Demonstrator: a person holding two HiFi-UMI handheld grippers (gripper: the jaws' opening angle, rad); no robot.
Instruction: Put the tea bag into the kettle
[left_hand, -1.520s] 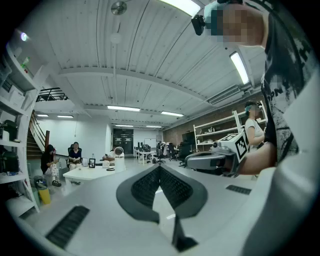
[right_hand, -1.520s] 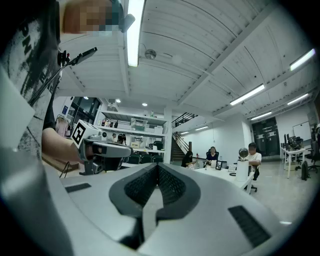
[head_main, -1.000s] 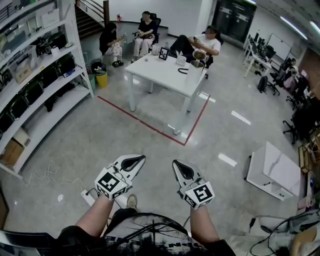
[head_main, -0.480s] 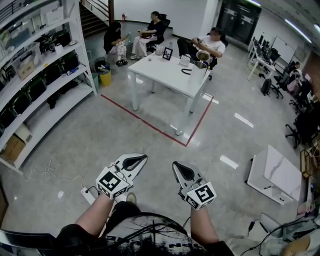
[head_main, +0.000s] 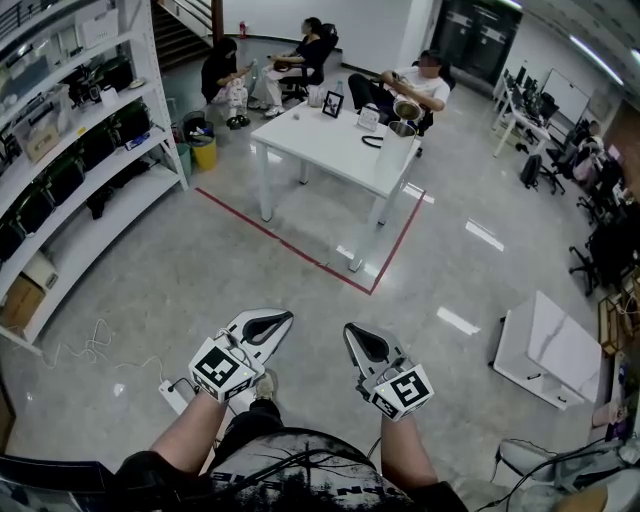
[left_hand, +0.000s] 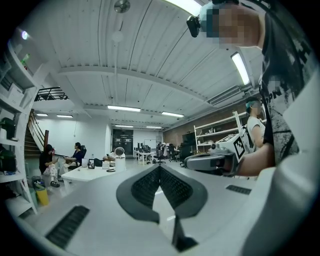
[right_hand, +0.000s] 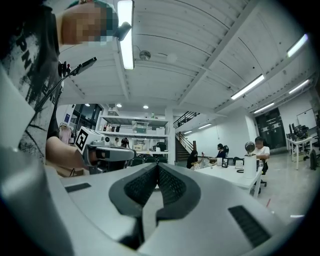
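Observation:
Far ahead stands a white table (head_main: 322, 148). At its right corner is a tall white kettle (head_main: 392, 148) with a shiny top; it also shows in the right gripper view, kettle (right_hand: 249, 164). No tea bag can be made out at this distance. My left gripper (head_main: 284, 317) and right gripper (head_main: 349, 328) are held side by side low in front of me, over the floor and well short of the table. Both are shut with nothing between the jaws, as the left gripper (left_hand: 160, 168) and right gripper (right_hand: 158, 167) views show.
Red tape (head_main: 300, 252) marks the floor around the table. Long shelves (head_main: 75, 170) line the left side. Seated people (head_main: 415, 85) are behind the table. A low white table (head_main: 552, 345) stands at the right. A power strip with cable (head_main: 172, 392) lies near my feet.
The head view has shifted slightly, so the table and shelves sit a little differently in the picture. Both grippers keep the same place and stay shut.

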